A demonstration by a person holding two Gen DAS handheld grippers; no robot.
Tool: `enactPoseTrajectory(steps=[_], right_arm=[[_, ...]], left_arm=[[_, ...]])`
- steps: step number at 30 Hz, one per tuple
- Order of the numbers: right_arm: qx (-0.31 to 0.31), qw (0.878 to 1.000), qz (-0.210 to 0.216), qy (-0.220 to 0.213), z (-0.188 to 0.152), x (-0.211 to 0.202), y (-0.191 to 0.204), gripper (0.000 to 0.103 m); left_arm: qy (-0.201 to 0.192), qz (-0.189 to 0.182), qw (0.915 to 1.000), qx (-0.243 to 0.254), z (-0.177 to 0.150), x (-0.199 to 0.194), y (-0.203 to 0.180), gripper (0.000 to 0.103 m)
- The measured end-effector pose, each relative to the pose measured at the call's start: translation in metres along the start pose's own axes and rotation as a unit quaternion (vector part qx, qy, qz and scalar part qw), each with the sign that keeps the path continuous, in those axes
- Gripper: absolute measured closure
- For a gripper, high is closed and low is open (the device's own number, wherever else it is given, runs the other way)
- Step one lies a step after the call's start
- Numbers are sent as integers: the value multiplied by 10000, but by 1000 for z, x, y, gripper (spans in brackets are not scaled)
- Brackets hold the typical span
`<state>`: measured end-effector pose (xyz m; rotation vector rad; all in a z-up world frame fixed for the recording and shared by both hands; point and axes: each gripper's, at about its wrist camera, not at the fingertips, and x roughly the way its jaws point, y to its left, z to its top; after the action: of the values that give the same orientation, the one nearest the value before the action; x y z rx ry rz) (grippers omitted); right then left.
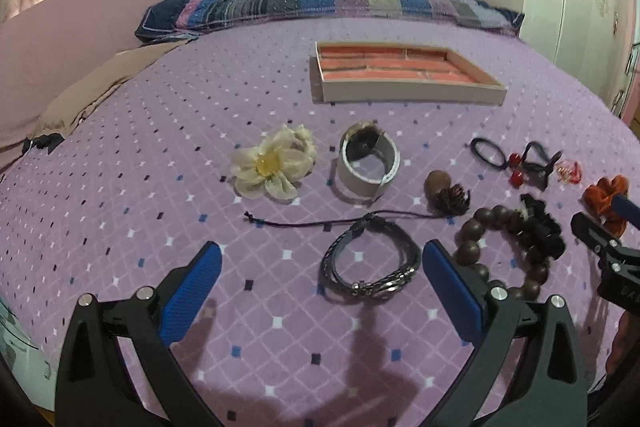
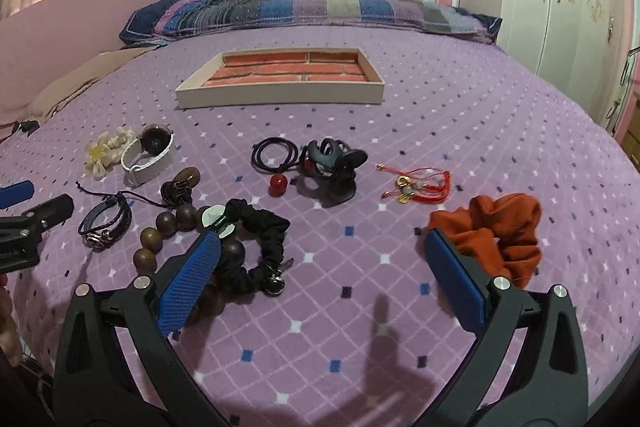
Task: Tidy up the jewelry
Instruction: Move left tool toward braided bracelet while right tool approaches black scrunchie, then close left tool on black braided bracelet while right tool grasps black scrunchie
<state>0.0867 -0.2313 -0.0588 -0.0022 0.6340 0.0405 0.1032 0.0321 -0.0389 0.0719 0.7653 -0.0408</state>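
Both pairs of jaws stand wide apart, holding nothing. The left gripper (image 1: 322, 265) hovers with the braided bracelet (image 1: 370, 263) lying flat directly between its fingertips, its loop stretched left to right, so this hand is nearer. The right gripper (image 2: 322, 261) straddles bare bedspread (image 2: 440, 115), orange scrunchie (image 2: 496, 231) at its right finger. Far beyond, the tray (image 2: 280, 97) looks empty.

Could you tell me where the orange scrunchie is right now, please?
The orange scrunchie lies on the bedspread beside the right tool's right finger, nearer than the red cord bracelet.
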Motion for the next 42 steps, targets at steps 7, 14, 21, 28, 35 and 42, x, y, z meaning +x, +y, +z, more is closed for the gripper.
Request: enactPoseTrajectory(steps=[7, 14, 21, 28, 35, 42], right_arm=[[88, 9993, -23, 361, 0, 15, -1, 14], [157, 9984, 78, 529, -1, 23, -2, 19], [141, 9981, 98, 600, 1, 29, -1, 27], [132, 9967, 81, 795, -4, 38, 1, 39], [95, 9962, 108, 859, -9, 41, 6, 46], [118, 9960, 218, 864, -10, 43, 9, 63]], left_arm=[[230, -116, 9997, -47, -1, 22, 10, 5], [334, -215, 9989, -232, -2, 30, 25, 6], [348, -262, 9989, -174, 1, 37, 24, 20], [465, -315, 9982, -206, 1, 43, 29, 27], [502, -270, 9984, 4, -4, 47, 22, 27], [540, -402, 9976, -137, -2, 52, 23, 40]])
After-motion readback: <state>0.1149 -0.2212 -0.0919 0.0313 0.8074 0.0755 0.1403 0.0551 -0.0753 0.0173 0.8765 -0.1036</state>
